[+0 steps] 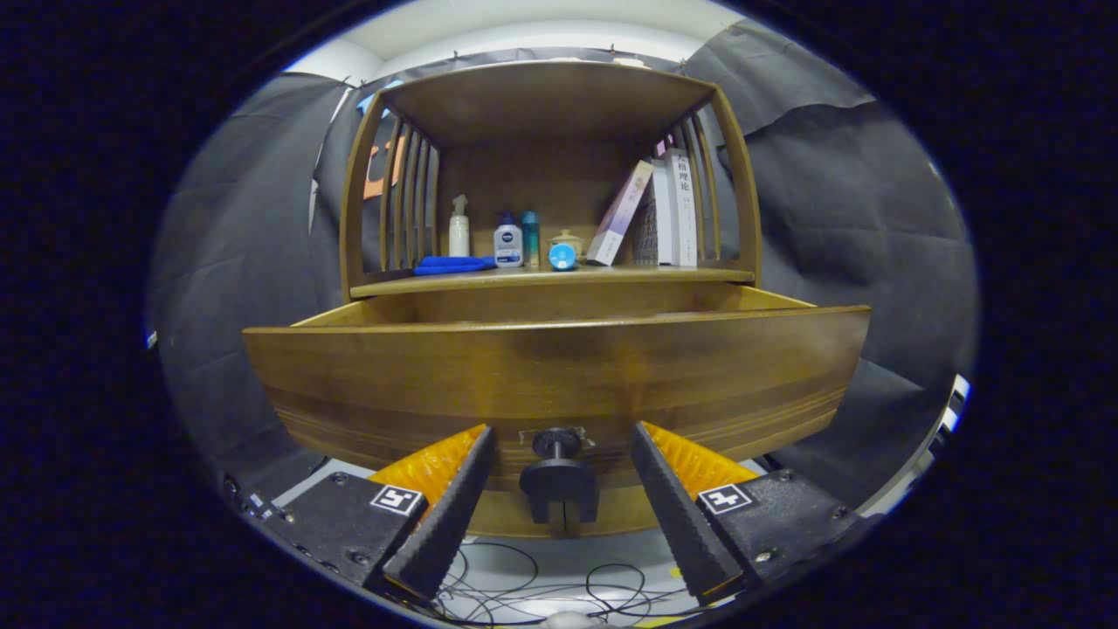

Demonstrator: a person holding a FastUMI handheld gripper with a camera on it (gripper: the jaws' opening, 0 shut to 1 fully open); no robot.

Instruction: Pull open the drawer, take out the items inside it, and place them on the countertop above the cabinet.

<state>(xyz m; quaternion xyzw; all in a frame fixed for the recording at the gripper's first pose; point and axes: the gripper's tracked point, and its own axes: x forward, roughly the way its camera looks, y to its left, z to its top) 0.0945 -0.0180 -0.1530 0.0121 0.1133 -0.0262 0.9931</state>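
Drawer pulled out; gripper wide open astride knob, gripping nothing; next: lift over front, reach inside

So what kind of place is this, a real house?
Probably a staged booth, not a home: black cloth walls hang behind the wooden cabinet, and loose cables lie below. The hand-held gripper is open around the drawer knob.

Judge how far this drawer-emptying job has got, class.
Done: the drawer is pulled out from under the countertop. In hand: the hand-held gripper sits open, fingers either side of the knob, not pressing it. Left: lifting out the contents, hidden behind the drawer front.
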